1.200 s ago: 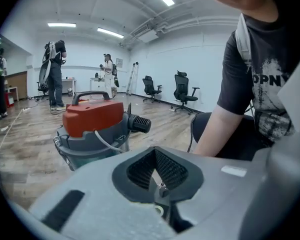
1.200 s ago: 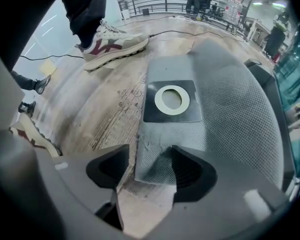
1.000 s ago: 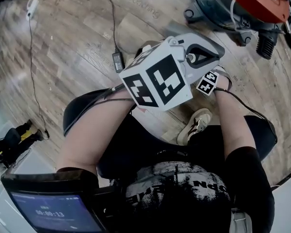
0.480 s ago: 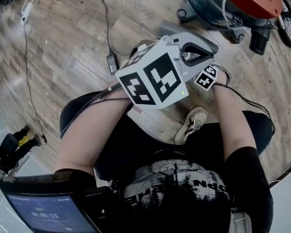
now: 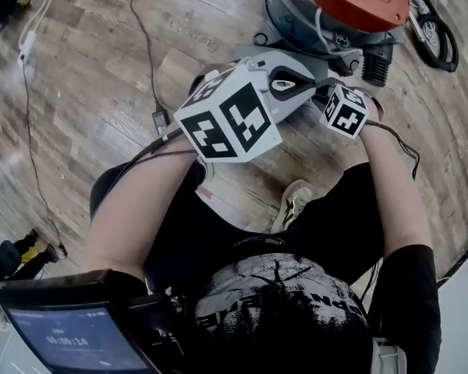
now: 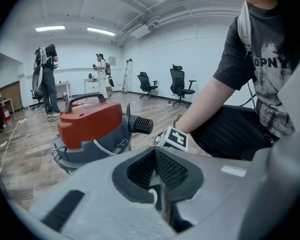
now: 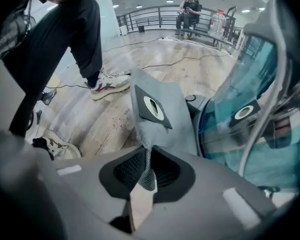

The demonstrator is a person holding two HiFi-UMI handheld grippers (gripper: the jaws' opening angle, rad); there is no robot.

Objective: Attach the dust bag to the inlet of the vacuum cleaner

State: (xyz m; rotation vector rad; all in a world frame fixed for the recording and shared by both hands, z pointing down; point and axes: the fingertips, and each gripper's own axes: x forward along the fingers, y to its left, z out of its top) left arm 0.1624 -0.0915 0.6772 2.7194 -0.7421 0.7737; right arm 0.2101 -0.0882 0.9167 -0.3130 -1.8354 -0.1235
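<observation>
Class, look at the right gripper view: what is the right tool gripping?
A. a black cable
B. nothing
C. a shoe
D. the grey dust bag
D: the right tool has just closed its jaws, and they pinch the edge of the grey dust bag.

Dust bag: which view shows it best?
The right gripper view: the grey dust bag fills the centre, collar hole visible, the right gripper having just closed on its edge. In the head view and left gripper view I cannot make it out.
</observation>
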